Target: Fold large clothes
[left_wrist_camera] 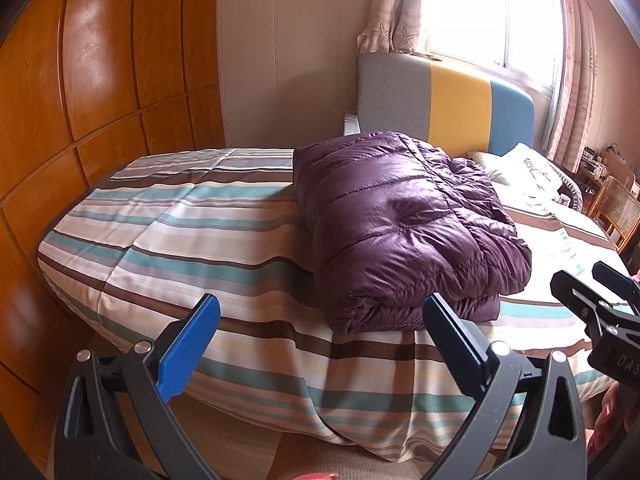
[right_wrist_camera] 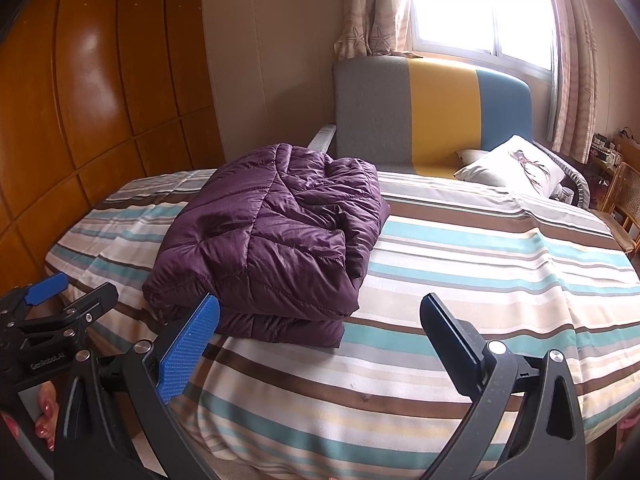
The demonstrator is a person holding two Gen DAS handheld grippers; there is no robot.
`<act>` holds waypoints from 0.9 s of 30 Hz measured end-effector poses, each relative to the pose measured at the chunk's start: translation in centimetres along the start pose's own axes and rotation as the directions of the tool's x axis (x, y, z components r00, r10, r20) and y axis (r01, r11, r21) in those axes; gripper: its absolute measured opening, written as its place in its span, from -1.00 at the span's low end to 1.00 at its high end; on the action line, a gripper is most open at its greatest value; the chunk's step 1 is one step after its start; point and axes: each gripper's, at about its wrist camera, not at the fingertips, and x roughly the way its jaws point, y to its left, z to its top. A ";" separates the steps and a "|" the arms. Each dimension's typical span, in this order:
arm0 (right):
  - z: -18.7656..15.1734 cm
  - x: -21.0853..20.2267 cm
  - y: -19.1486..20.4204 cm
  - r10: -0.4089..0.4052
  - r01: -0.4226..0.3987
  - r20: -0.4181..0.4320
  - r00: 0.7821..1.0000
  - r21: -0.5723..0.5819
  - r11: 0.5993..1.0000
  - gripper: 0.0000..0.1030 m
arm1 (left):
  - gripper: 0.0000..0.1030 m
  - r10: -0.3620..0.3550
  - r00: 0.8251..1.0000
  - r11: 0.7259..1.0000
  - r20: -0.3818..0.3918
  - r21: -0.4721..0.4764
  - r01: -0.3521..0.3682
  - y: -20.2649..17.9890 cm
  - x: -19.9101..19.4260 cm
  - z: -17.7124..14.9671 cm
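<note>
A purple quilted down jacket [left_wrist_camera: 404, 224] lies folded in a thick bundle on the striped bed [left_wrist_camera: 180, 220]; it also shows in the right wrist view [right_wrist_camera: 272, 236]. My left gripper [left_wrist_camera: 320, 320] is open and empty, held at the bed's near edge just short of the jacket. My right gripper [right_wrist_camera: 320, 320] is open and empty, to the right of the jacket's near corner. Each gripper shows at the edge of the other's view, the right one [left_wrist_camera: 596, 292] and the left one [right_wrist_camera: 72, 292].
A headboard [right_wrist_camera: 432, 120] in grey, yellow and blue stands at the far end, with a white pillow [right_wrist_camera: 516, 168] before it. A wooden wardrobe [left_wrist_camera: 100, 80] lines the left wall. A wicker chair [left_wrist_camera: 616, 208] stands far right under the curtained window [right_wrist_camera: 480, 4].
</note>
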 end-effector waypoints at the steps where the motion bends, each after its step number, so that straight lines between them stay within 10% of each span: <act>1: 0.0 0.0 0.0 0.002 -0.002 0.000 1.000 0.001 1.000 0.94 | 0.96 0.000 1.000 1.000 0.000 0.001 0.000 -0.1 0.0 0.0; 27: -0.1 0.4 0.1 0.002 -0.002 -0.014 1.000 0.010 1.000 0.94 | 0.96 0.010 1.000 1.000 -0.014 0.009 -0.010 -0.2 0.4 -0.3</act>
